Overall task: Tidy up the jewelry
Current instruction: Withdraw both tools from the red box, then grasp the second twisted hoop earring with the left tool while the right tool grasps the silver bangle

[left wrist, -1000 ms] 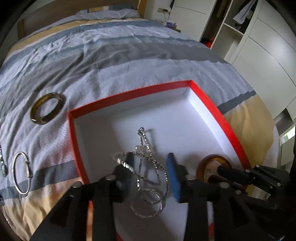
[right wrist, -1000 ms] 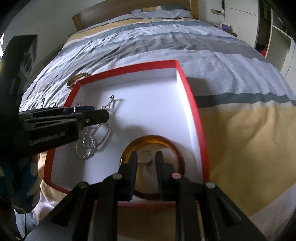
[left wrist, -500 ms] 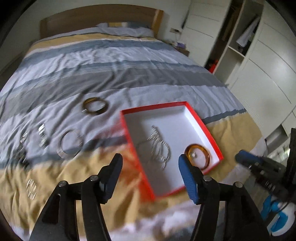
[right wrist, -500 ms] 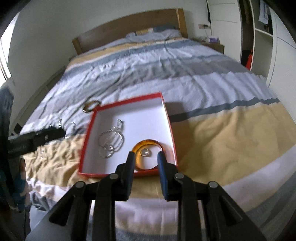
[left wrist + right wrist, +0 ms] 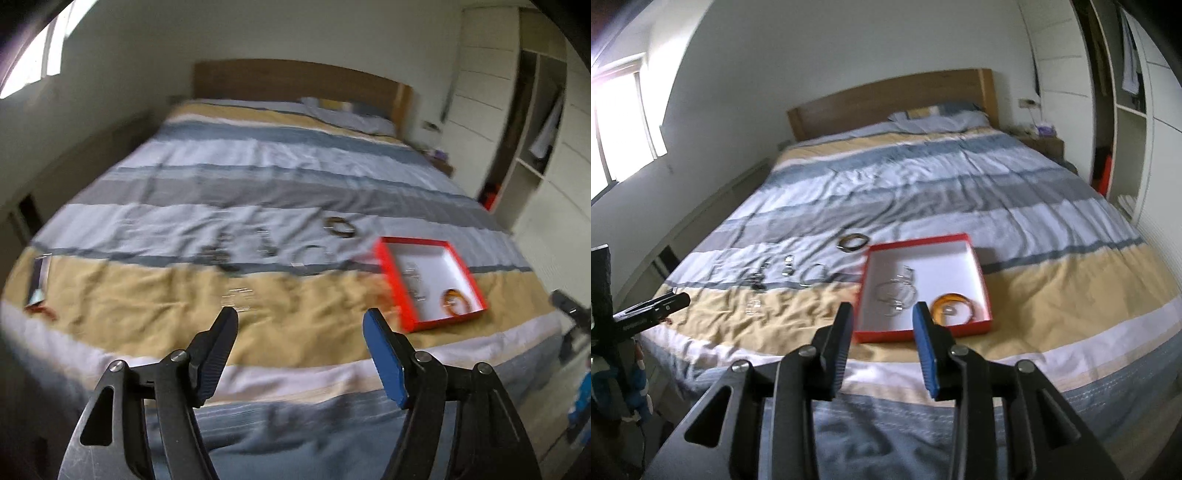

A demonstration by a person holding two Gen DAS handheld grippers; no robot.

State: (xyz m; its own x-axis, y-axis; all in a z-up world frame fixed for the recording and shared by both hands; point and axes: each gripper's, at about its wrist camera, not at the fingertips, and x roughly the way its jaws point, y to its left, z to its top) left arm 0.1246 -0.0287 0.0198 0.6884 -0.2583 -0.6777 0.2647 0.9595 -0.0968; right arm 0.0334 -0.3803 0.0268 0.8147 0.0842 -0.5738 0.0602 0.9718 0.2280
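Note:
A red box [image 5: 923, 335] with a white inside lies near the foot of the bed. In it are a silver chain with hoops [image 5: 897, 293] and an amber bangle [image 5: 955, 302] with a small ring [image 5: 948, 311] inside it. Left of the box, a dark bangle [image 5: 852, 242], a silver bracelet [image 5: 814, 275] and several small silver pieces [image 5: 757, 280] lie on the cover. My right gripper [image 5: 883, 308] hangs well back from the box, its jaws opening with nothing between them. My left gripper [image 5: 300, 315] is off the bed's foot, left of the box [image 5: 443, 323], jaws opening and empty.
The striped bed cover [image 5: 258, 177] runs back to a wooden headboard [image 5: 295, 83] and a pillow [image 5: 347, 112]. White wardrobes [image 5: 546, 155] line the right wall. A dark strip and a red piece [image 5: 37, 291] lie at the bed's left corner.
Both grippers drew back and up from the box, leaving the chain and the amber bangle with its ring inside. Both pairs of jaws widened, the left much more.

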